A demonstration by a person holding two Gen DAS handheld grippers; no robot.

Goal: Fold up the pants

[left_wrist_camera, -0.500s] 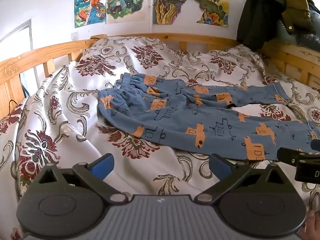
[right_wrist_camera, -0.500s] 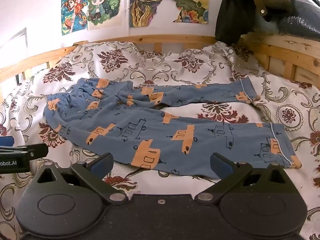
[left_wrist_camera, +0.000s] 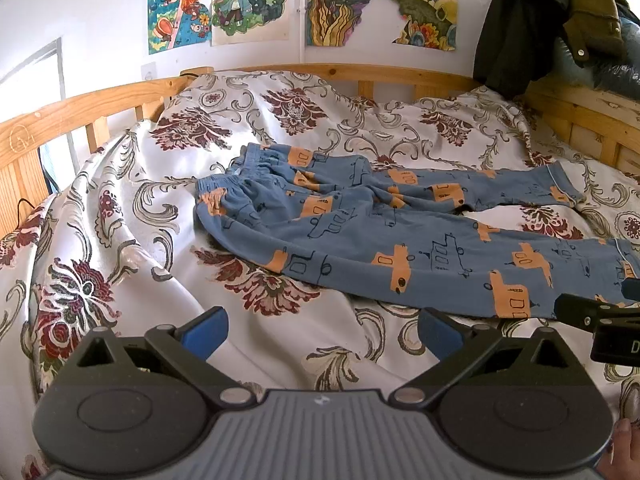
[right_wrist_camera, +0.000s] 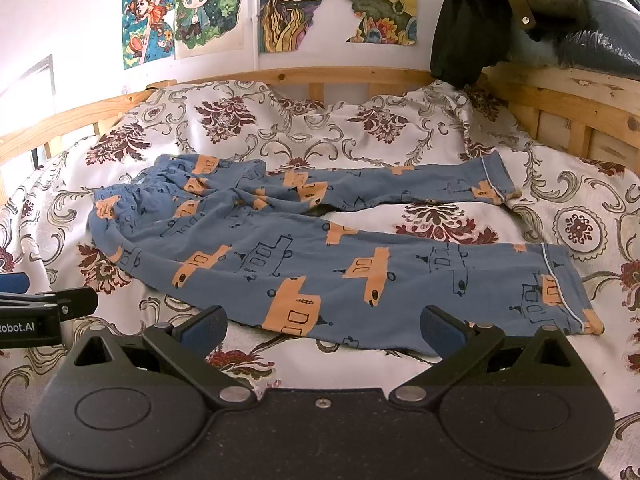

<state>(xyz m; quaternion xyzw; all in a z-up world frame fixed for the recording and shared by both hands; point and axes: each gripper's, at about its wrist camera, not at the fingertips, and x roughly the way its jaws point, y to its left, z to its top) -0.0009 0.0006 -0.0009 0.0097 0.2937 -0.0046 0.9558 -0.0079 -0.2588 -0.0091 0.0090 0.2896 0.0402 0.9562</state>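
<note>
across the middle of both frames, blue pants (left_wrist_camera: 400, 240) with orange and outlined vehicle prints lie spread flat and unfolded on a floral bedcover (left_wrist_camera: 120, 220), waistband toward the left, two legs running to the right with a strip of cover showing between them. left gripper (left_wrist_camera: 322, 330) at bottom centre of its view, blue-padded fingers (left_wrist_camera: 206, 330) spread wide, empty, over bare cover just short of the near leg's edge. right gripper (right_wrist_camera: 324, 328) at bottom centre of its view, fingers likewise spread, nothing held, tips at the near leg's lower edge. wooden bed rail (right_wrist_camera: 320, 76) behind; posters (right_wrist_camera: 224, 12) on wall, upper frame; dark jacket (right_wrist_camera: 472, 24) hung upper right.
</note>
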